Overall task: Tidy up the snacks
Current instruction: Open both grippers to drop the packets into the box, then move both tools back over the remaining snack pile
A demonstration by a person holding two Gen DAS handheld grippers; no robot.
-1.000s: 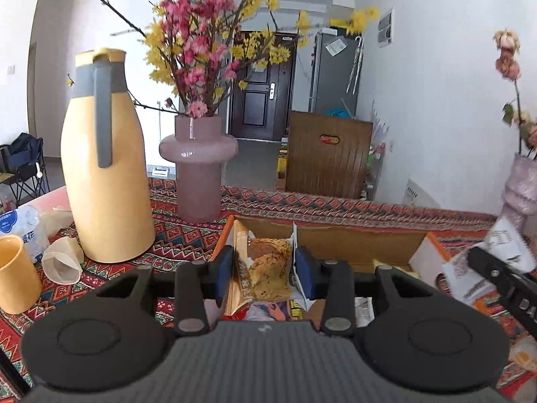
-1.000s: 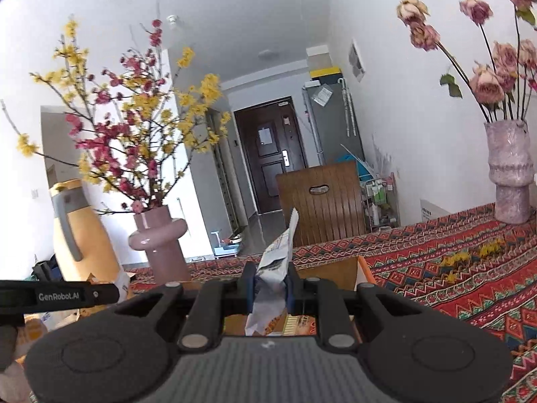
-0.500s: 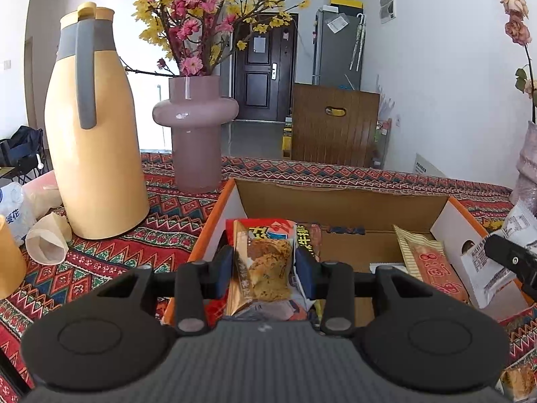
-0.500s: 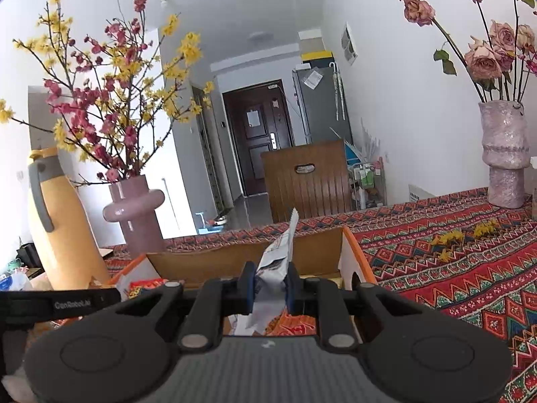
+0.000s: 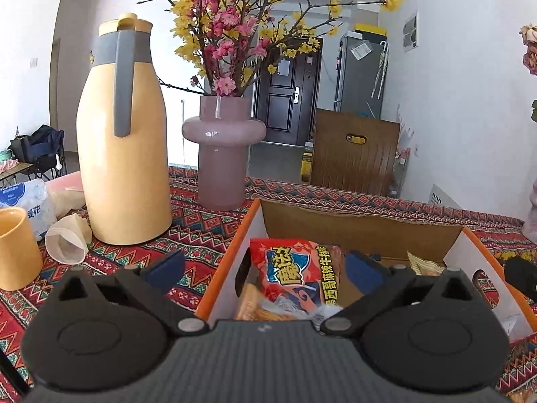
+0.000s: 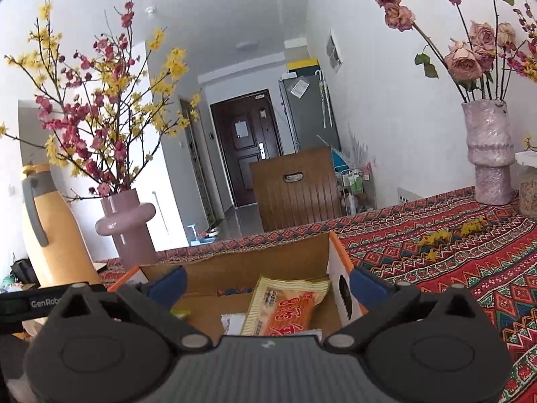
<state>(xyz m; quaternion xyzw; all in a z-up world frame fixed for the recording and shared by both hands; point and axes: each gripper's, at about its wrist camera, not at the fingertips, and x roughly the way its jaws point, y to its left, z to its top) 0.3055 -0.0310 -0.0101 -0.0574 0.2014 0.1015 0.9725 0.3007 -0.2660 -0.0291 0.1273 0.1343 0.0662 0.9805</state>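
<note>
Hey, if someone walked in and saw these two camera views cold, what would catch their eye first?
Probably the pink vase of pink and yellow blossoms standing beside the tall yellow jug on the red patterned cloth. Next, the open cardboard box in front of both grippers, with a red snack pack at its left end and an orange one near its right end. A second vase of faded roses stands far right.

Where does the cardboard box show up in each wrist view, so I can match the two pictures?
Left wrist: cardboard box sits lower centre-right, beyond the left gripper, snack packets inside.
Right wrist: the box sits lower centre, beyond the right gripper.
Shared landmark: the pink vase of blossom branches, left of the box.
</note>
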